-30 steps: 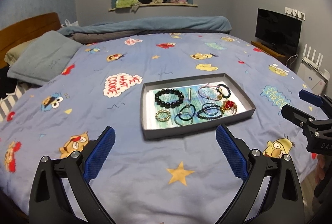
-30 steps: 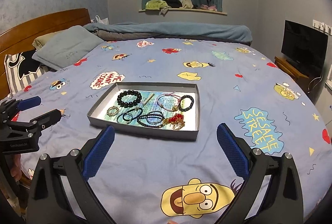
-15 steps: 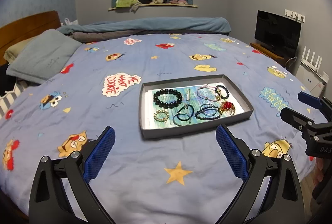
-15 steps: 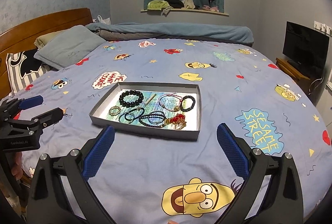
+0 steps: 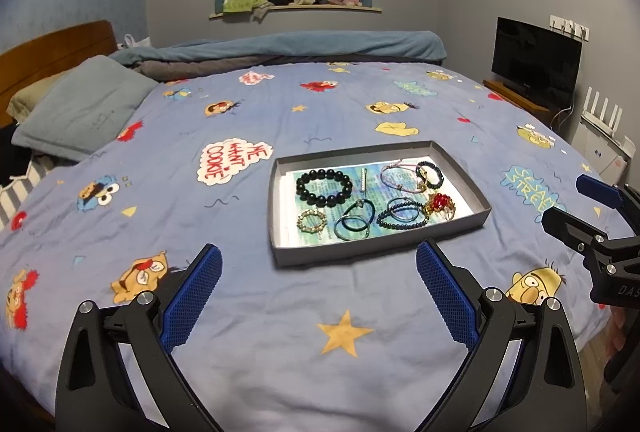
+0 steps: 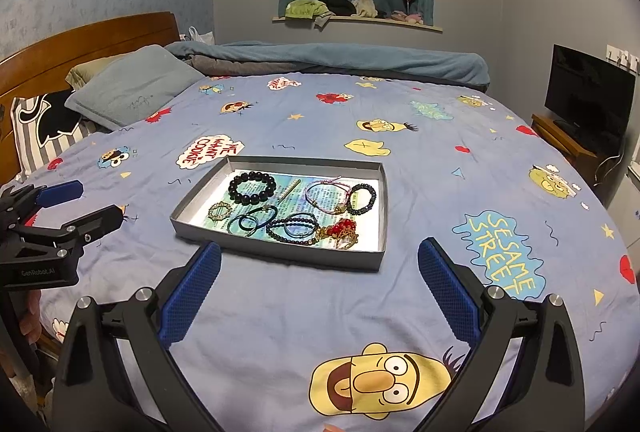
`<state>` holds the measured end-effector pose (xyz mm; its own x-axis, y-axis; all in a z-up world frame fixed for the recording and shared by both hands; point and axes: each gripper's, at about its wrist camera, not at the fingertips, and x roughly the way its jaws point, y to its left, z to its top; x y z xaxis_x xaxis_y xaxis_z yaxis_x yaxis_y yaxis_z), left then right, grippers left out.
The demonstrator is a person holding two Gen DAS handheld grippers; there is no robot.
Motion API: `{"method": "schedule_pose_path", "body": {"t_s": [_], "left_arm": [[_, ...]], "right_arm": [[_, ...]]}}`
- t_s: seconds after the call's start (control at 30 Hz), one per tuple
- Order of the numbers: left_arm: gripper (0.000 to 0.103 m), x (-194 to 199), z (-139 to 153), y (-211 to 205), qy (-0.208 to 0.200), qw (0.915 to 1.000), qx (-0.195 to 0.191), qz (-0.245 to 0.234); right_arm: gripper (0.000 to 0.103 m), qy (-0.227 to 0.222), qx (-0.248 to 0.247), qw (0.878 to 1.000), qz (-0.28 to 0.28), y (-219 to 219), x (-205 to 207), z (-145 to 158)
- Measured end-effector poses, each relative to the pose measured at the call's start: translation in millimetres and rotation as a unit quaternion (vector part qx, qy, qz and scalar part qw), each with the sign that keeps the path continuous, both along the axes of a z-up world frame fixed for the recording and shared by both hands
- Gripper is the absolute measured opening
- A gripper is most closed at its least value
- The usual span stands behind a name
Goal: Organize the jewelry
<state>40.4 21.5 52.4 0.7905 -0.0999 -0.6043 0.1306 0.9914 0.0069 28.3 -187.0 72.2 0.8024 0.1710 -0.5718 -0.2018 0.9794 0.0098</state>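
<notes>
A shallow grey tray (image 5: 280, 208) (image 6: 304, 256) lies on the blue cartoon bedspread. It holds several bracelets: a black bead bracelet (image 5: 324, 187) (image 6: 252, 187), a small gold ring bracelet (image 5: 311, 221) (image 6: 219, 211), dark cord loops (image 5: 354, 220) (image 6: 250, 220), a dark bead strand (image 5: 400, 216) (image 6: 294, 230), a red and gold piece (image 5: 438, 202) (image 6: 340, 232), a pink cord bracelet (image 5: 396, 176) (image 6: 326, 192) and a silver bar (image 5: 363, 179). My left gripper (image 5: 318, 260) is open and empty, just short of the tray's near edge. My right gripper (image 6: 319, 260) is open and empty, at the tray's near edge.
A grey pillow (image 5: 80, 108) and wooden headboard (image 6: 80, 44) are at the left. A rolled blue blanket (image 5: 288, 46) lies along the far side. A TV (image 5: 536, 60) on a low stand is at the right, past the bed's edge.
Both grippers have drifted slightly; the tray sits a little higher in both views. Both stay open and the jewelry has not moved.
</notes>
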Motion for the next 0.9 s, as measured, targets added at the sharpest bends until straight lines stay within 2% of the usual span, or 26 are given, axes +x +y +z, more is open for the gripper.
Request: {"method": "schedule_pose_path", "body": {"t_s": [0.9], "left_arm": [[0.097,0.7,-1.2,-1.1,0.001,1.0000,0.003,0.000]], "right_arm": [[0.097,0.006,-0.001,1.000,0.001,-2.4,2.5,-7.7]]}}
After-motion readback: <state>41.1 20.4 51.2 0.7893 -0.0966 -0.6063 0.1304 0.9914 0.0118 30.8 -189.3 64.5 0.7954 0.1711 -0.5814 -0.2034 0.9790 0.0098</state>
